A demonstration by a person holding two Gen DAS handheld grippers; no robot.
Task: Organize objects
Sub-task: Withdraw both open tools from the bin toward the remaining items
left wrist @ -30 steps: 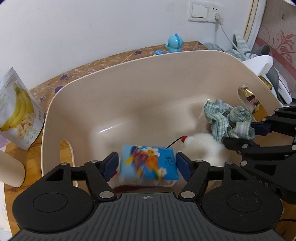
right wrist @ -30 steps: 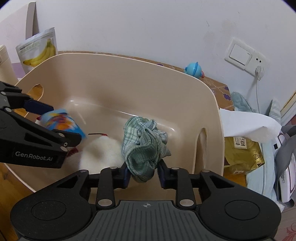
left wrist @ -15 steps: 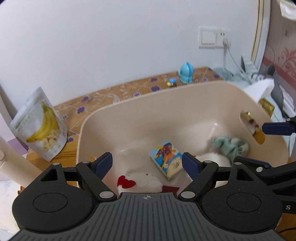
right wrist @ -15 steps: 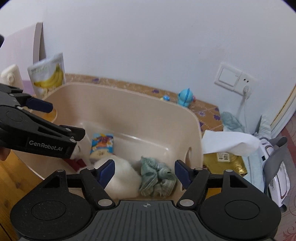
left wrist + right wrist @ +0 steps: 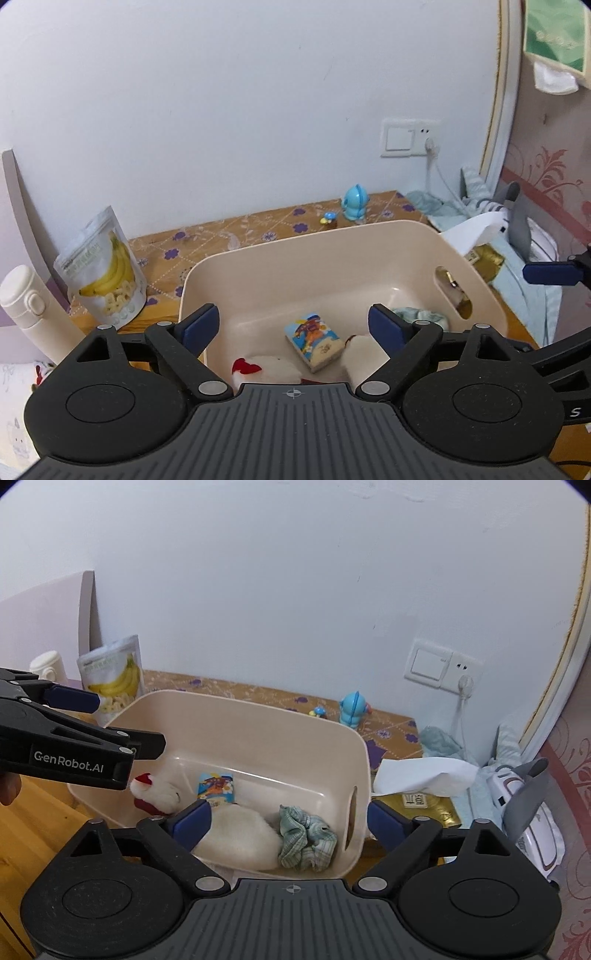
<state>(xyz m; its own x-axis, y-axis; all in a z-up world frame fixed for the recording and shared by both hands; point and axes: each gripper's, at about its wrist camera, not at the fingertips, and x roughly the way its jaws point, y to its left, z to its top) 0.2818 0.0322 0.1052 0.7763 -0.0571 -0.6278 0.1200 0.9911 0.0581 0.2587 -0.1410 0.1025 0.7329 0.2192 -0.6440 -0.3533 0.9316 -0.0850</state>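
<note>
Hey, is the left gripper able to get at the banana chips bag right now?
Probably yes. The left gripper is open and empty above the bin, and the banana chips bag stands outside it on the table, with nothing seen blocking the way.

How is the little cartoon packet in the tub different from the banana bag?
The cartoon packet is small, blue and boxy, lying inside the beige tub. The banana bag is larger, silver-white, standing upright outside the tub, by the wall. Both are printed packages; neither is held by a gripper.
</note>
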